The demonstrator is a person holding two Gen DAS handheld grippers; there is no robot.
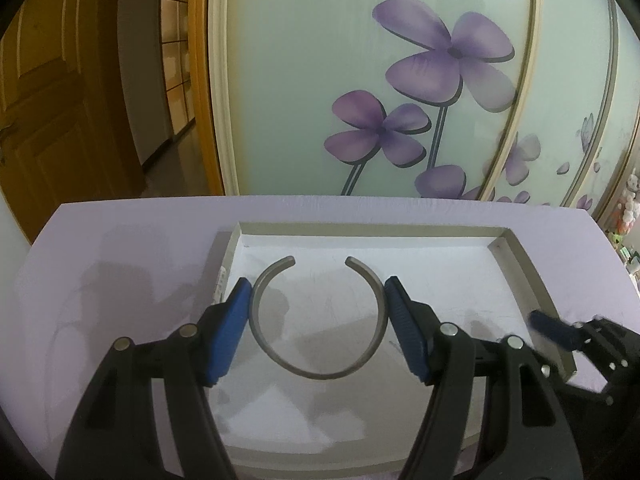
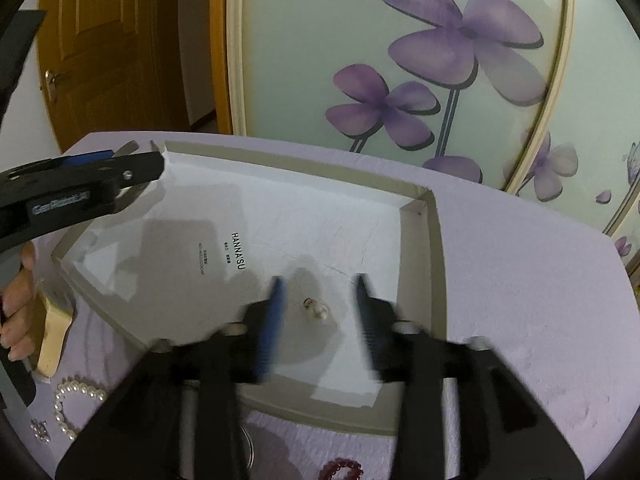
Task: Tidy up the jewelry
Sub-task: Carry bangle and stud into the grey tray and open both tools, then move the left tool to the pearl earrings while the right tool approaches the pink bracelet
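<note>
Bangle [image 1: 320, 320], stiff, thin metal and probably slippery, lies in the tray [image 1: 516, 264] between the left gripper [image 1: 318, 300]'s spread jaws, pads at 3 and 9 o'clock; right gripper [image 2: 320, 292] gapes over a small earring [image 2: 315, 308].

My left gripper [image 1: 318, 292] has blue ribbed pads [image 1: 224, 332] on black arms; between them lies a dull grey-silver bangle [image 1: 320, 372]; under it the shallow box [image 1: 516, 264] is white inside with grey-beige walls and small black lettering [image 2: 239, 251]; around the box the tabletop [image 1: 120, 248] is pale lilac; behind the box a mint-green panel [image 1: 300, 60] carries purple flowers; near the box's left corner lie white pearls [image 2: 74, 394].
</note>
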